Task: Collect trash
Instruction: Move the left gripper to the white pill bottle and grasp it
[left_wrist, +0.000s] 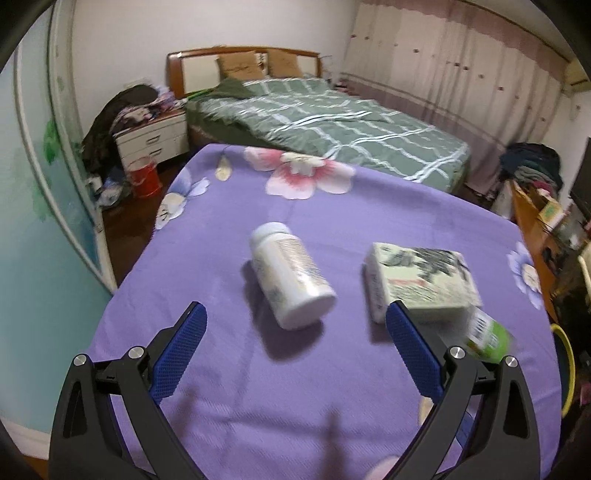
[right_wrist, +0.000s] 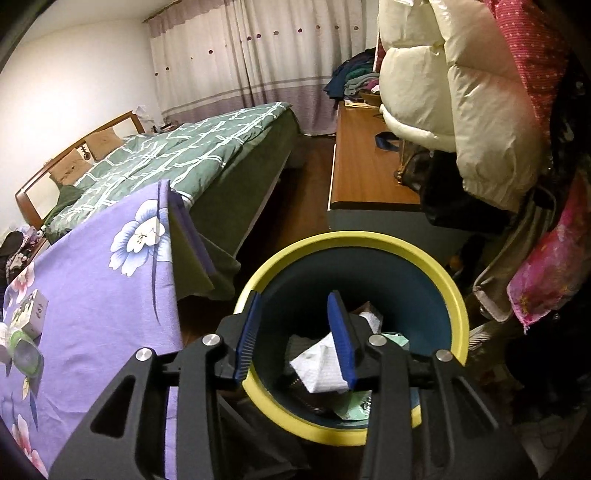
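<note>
Trash on the purple flowered sheet (left_wrist: 229, 369): 1 white bottle (left_wrist: 291, 275) lying on its side, 1 printed box (left_wrist: 421, 280) to its right, touching a green-labelled container (left_wrist: 487, 336) partly hidden behind the right finger. Left gripper (left_wrist: 295, 314) spread wide w/ nothing held; bottle lies just ahead, roughly btwn the 2 blue pads (left_wrist: 181, 350), not touched. Green bed (left_wrist: 332, 122) beyond, red bucket (left_wrist: 144, 177) on floor at left. Right gripper (right_wrist: 295, 299) over the yellow-rimmed bin (right_wrist: 454, 295), jaws parted, empty; white paper (right_wrist: 317, 365) lies in the bin below. White puffy coat (right_wrist: 461, 92) hangs nearby.
</note>
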